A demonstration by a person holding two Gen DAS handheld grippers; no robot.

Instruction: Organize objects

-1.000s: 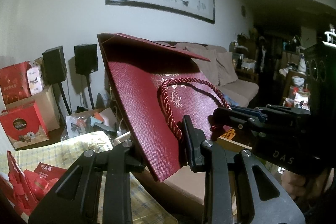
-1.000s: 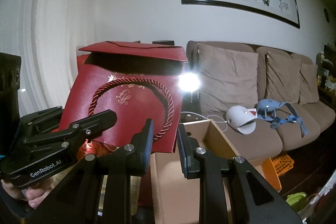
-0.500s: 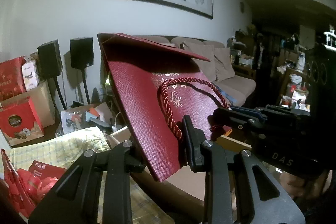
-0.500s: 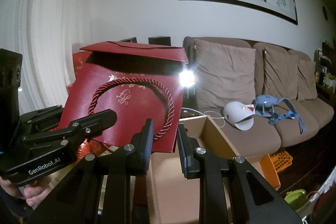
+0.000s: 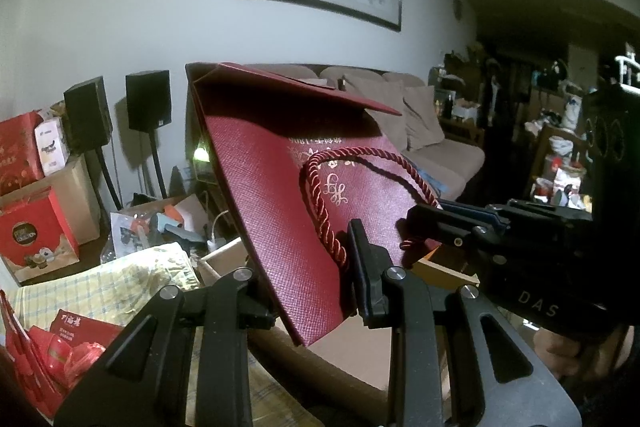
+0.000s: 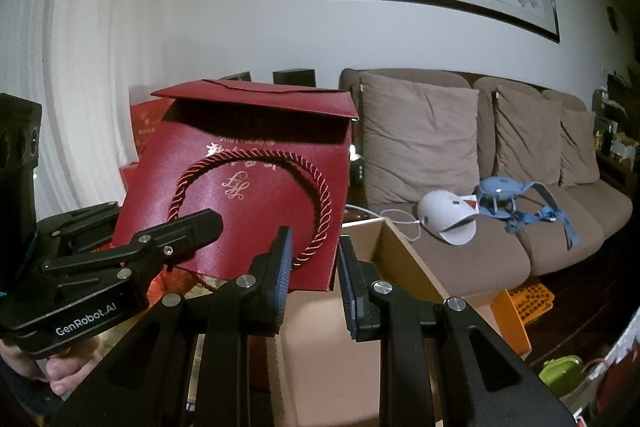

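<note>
At far left, in the left wrist view, red gift boxes [image 5: 34,231] sit on and beside a cardboard carton, with two black speakers [image 5: 148,101] on stands against the wall behind them. A yellow checked cloth [image 5: 100,283] lies lower down. In the middle, the left gripper [image 5: 308,279] is clenched on the lower edge of a dark red paper gift bag [image 5: 280,195], which is held upside down in the air with its folded base uppermost; the bag's edge passes between the two jaws. Its twisted rope handle [image 5: 320,203] lies against the bag's face, just beside the left gripper's right jaw. Under the bag is an open cardboard box [image 6: 404,251]. The right gripper [image 6: 312,267] has its jaws apart with a clear gap, the bag's lower corner and the rope loop hanging just at and above that gap; whether the pads touch the bag cannot be told. Further right stands a brown sofa [image 6: 460,147] carrying a white device [image 6: 444,217] and a blue strapped item [image 6: 504,193].
</note>
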